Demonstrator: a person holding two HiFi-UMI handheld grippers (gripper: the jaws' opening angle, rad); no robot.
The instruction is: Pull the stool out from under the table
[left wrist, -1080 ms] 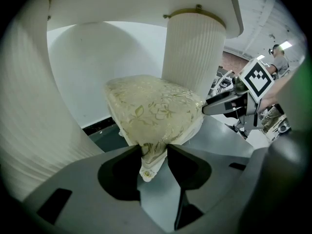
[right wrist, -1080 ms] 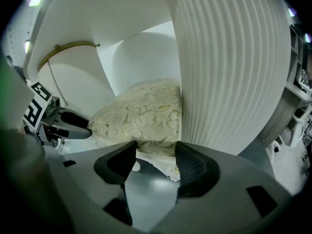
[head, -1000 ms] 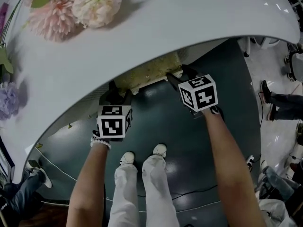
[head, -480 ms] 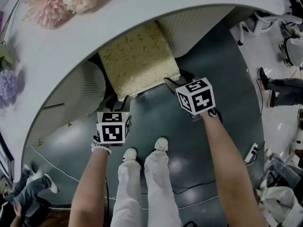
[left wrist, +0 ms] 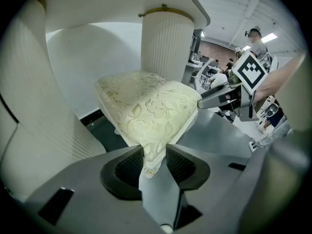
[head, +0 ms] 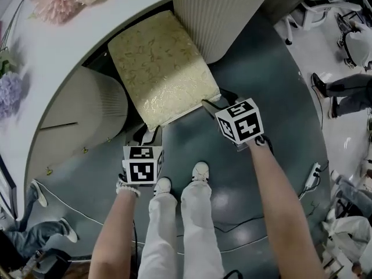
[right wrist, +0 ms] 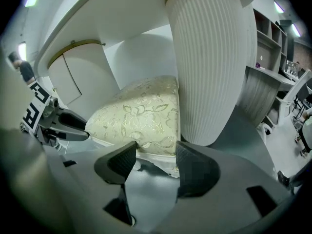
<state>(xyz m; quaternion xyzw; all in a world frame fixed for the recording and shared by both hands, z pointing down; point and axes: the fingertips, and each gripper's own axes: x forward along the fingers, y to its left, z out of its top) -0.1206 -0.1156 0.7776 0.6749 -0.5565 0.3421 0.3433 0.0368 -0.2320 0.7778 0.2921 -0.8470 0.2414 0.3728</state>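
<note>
The stool [head: 163, 68] has a pale green floral cushion and stands half out from under the white table [head: 64, 45]. My left gripper [head: 149, 132] is at its near left corner. In the left gripper view its jaws [left wrist: 155, 157] are closing and pinch the cushion's corner [left wrist: 146, 106] between the pads. My right gripper [head: 216, 100] is at the near right corner. In the right gripper view its jaws [right wrist: 155, 155] stand wide, with the cushion's edge [right wrist: 141, 116] held between the pad tips.
A fluted white table leg [head: 215, 16] stands right beside the stool, and a rounded white pedestal [head: 81, 115] is on its left. Flowers [head: 58, 2] lie on the tabletop. My own feet [head: 180, 185] stand just behind the grippers. A cable [head: 87, 217] crosses the dark floor. Other people's legs [head: 343, 92] are at the right.
The stool has come out from under the tabletop toward me, and most of its cushion now shows. Both grippers have stayed at its near corners and moved back with it.
</note>
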